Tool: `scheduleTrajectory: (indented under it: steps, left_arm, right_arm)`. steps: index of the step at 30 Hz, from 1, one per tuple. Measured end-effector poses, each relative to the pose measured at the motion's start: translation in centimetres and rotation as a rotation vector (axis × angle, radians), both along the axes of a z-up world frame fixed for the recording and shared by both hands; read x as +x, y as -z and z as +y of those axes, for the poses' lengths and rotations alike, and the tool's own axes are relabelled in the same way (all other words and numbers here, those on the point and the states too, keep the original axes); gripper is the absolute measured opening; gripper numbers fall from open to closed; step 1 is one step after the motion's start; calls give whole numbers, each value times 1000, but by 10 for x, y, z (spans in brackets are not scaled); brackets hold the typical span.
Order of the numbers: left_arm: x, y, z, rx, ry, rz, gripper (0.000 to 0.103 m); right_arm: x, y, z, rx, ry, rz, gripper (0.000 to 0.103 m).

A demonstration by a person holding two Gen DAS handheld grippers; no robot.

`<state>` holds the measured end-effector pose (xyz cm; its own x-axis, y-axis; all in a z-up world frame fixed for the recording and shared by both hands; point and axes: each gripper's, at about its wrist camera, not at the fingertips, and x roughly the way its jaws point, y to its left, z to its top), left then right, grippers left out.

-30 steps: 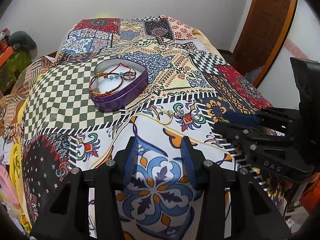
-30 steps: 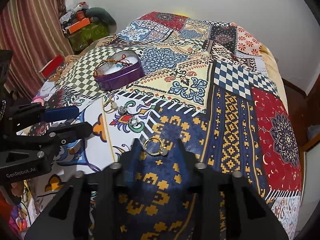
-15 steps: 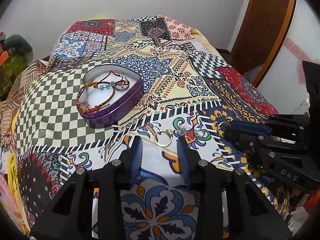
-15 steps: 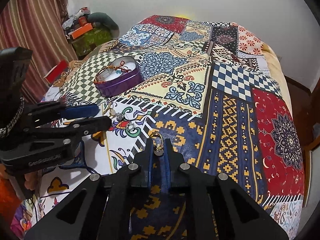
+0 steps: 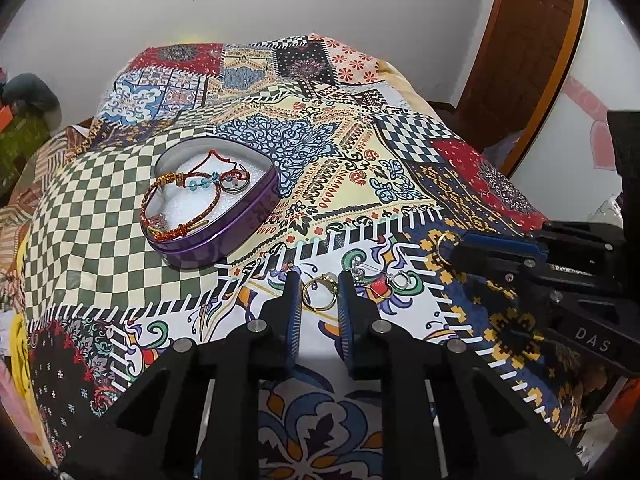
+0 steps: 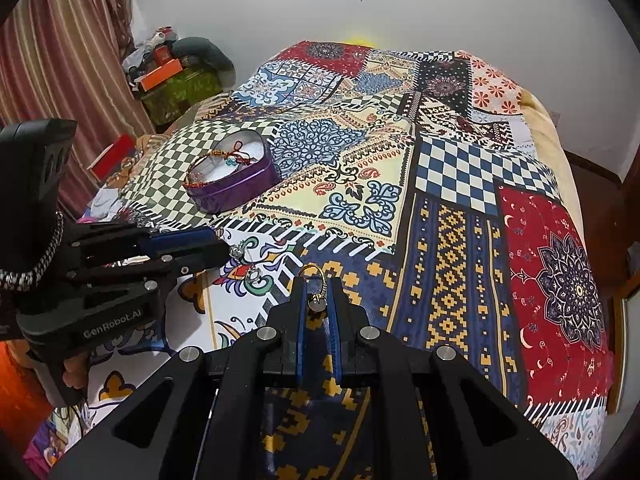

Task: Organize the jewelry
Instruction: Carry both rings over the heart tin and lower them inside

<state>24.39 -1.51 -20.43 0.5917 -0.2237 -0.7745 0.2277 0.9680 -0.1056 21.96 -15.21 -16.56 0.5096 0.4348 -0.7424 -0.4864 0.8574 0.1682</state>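
A purple heart-shaped tin with white padding holds a beaded bracelet and a ring; it also shows in the right wrist view. My left gripper is open, its fingers on either side of a gold ring lying on the bedspread. Two silver earrings lie just right of it. My right gripper is shut on a second gold ring, lifted a little off the cloth; that ring shows at its fingertips in the left wrist view.
A patchwork bedspread covers the bed. A wooden door stands at the right, a curtain and cluttered boxes at the left. The two grippers are close together near the front edge.
My left gripper moved forward until its open fingers bracket the gold ring. My right gripper closed on the other gold ring and lifted it slightly.
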Motion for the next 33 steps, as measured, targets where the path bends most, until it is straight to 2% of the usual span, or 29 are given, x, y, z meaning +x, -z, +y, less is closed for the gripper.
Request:
scheduleTrajectory:
  steps: [7, 13, 24, 33]
  left_arm:
    - [-11, -8, 1, -2, -19, -16, 17]
    - [-21, -26, 5, 20, -38, -65, 17]
    - [-33, -59, 31, 16, -121, -147, 17]
    - [-31, -72, 49, 4, -156, -178, 17]
  right_arm:
    - [1, -13, -1, 16, 9, -23, 9]
    - [-2, -28, 1, 28, 17, -57, 9]
    - [-4, -59, 16, 60, 11, -135, 9]
    - [4, -78, 33, 92, -2, -177, 9]
